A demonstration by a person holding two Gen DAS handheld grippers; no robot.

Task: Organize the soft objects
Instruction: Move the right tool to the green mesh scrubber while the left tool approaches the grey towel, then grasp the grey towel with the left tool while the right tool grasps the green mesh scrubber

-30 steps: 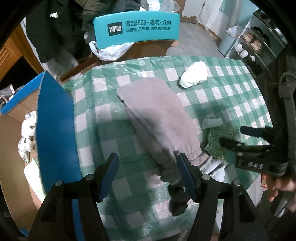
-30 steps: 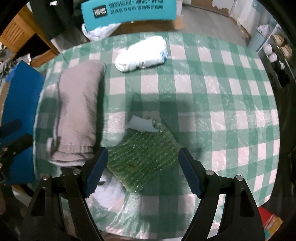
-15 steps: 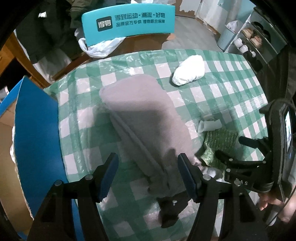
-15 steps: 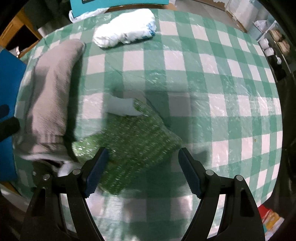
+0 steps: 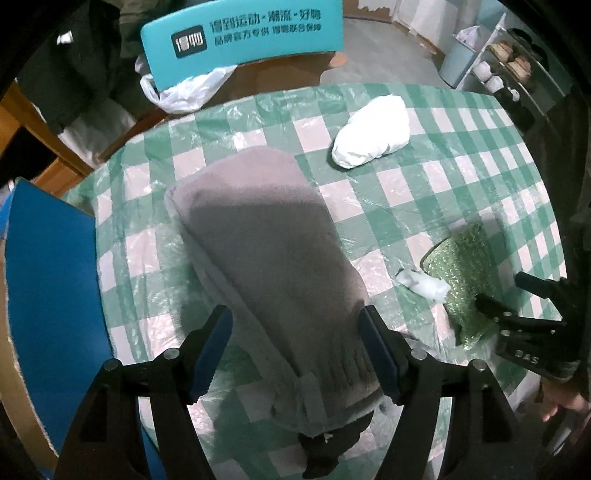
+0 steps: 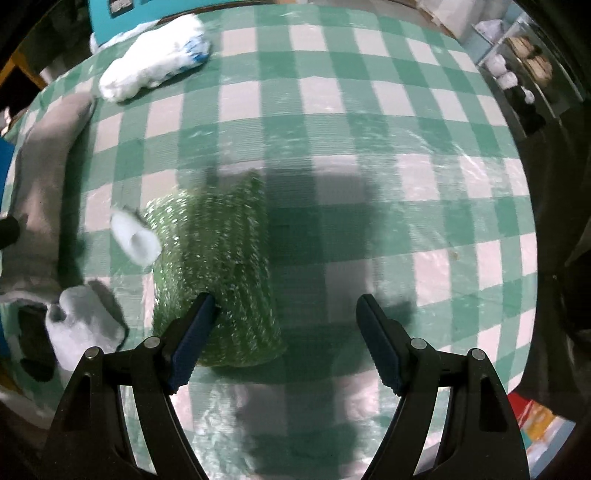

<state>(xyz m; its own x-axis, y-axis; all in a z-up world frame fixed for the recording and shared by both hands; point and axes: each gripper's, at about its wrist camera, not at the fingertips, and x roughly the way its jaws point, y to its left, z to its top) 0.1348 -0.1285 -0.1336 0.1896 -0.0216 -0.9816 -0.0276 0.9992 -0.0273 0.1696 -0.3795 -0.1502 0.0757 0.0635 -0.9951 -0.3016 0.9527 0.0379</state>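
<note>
At the lower centre of the left wrist view, the left gripper [image 5: 295, 347] straddles the grey towel [image 5: 269, 258], fingers apart. The right gripper [image 6: 284, 343], also spread, has one finger on the green scrubber [image 6: 218, 273] (off-centre): closing may pinch only an edge, dragging it across the checked tablecloth [image 6: 369, 129].

I see a green-and-white checked tablecloth [image 5: 424, 177], teal chair back [image 5: 242, 31] with printed text beyond its far edge, white plastic bag [image 5: 184, 92] under that chair, blue box flap [image 5: 48, 280] left of the tablecloth, shelving [image 5: 506, 70] with cups far right.
</note>
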